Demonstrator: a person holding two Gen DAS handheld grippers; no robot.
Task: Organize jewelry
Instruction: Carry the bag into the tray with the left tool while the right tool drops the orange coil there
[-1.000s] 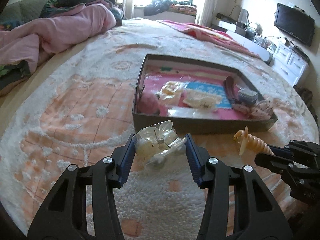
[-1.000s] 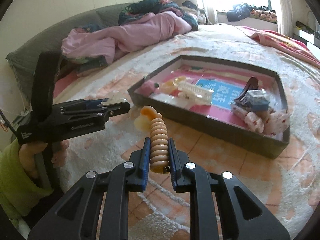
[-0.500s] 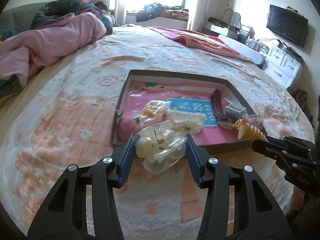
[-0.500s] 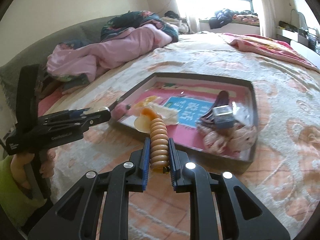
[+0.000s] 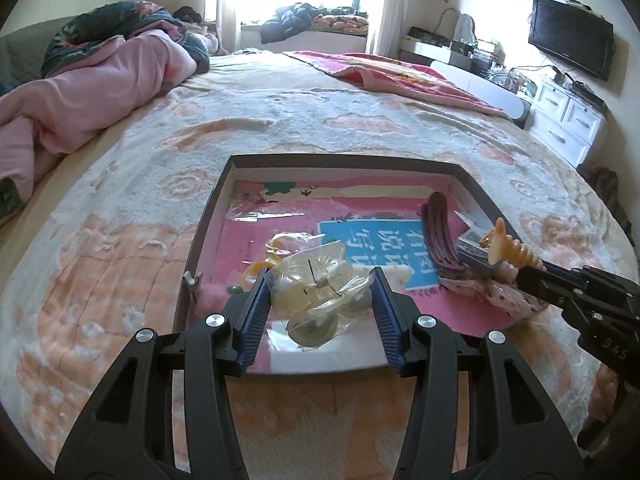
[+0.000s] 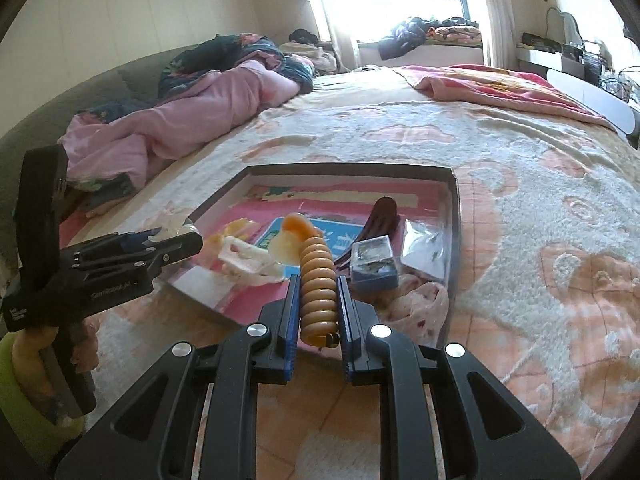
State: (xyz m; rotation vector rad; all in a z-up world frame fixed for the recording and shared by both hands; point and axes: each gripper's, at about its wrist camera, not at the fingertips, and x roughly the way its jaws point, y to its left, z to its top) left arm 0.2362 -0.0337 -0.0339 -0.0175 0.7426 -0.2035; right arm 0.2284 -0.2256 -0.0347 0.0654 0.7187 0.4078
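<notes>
A dark shallow box [image 5: 208,216] with a pink lining lies on the bed and also shows in the right wrist view [image 6: 454,216]. My left gripper [image 5: 320,292] is shut on a clear plastic bag with a translucent hair claw [image 5: 316,292], held over the box's near edge. My right gripper [image 6: 318,312] is shut on a tan ribbed hair clip [image 6: 316,280], held above the box's near right corner; the clip also shows in the left wrist view [image 5: 508,248]. The box holds a dark maroon clip [image 6: 380,216], a small clear case [image 6: 374,260], a white clip [image 6: 244,258] and several bagged items.
The bed is covered by a cream and peach blanket [image 5: 120,240]. A pink quilt [image 5: 80,92] is heaped at the far left. A pink blanket [image 5: 400,76] lies at the far right. White drawers [image 5: 568,120] and a television [image 5: 570,36] stand beyond the bed's right side.
Both grippers have moved forward with their loads, from in front of the box to over its near edge. The box now looks closer and more centred.
</notes>
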